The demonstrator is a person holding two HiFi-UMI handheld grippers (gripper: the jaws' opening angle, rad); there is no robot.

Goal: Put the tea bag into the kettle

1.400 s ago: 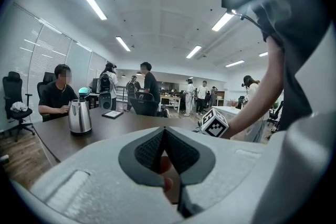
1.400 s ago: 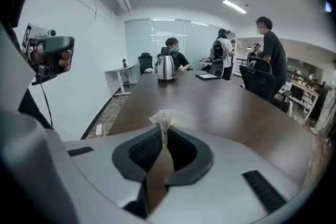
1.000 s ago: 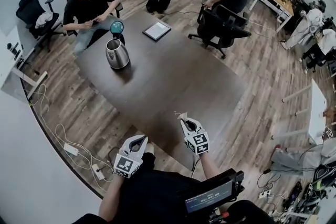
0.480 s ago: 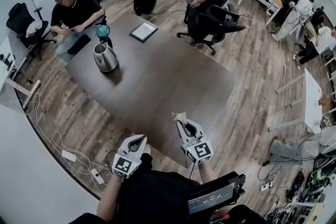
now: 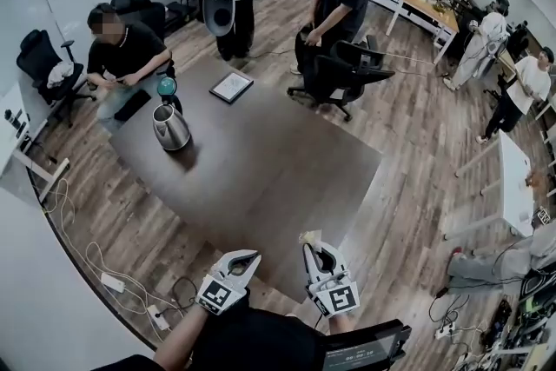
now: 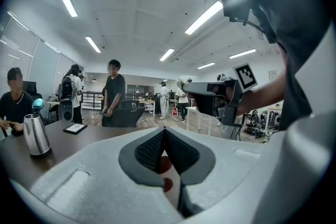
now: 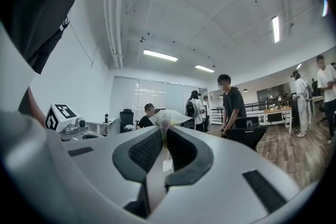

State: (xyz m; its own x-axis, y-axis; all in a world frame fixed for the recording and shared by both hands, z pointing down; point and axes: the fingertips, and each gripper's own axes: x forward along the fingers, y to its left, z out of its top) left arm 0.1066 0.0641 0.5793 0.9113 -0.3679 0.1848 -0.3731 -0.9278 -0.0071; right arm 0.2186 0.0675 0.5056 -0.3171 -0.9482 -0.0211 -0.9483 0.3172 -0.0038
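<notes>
Pale paper tea bag (image 5: 310, 236) sits pinched in the right hand-held gripper (image 5: 316, 249), well apart from the kettle (image 5: 171, 127) across the desk (image 5: 261, 169), seemingly for carrying over; left hand-held gripper (image 5: 249, 256) clenched empty

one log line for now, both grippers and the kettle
left gripper: shut, empty | right gripper: shut on tea bag | kettle: on table, far from both

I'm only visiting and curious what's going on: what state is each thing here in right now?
Right hand-held gripper: shut on the tea bag.
Left hand-held gripper: shut, empty.
Tea bag: held in the air, not in the kettle.
Kettle: upright on the table, untouched.
Tablet: flat on the table.
</notes>
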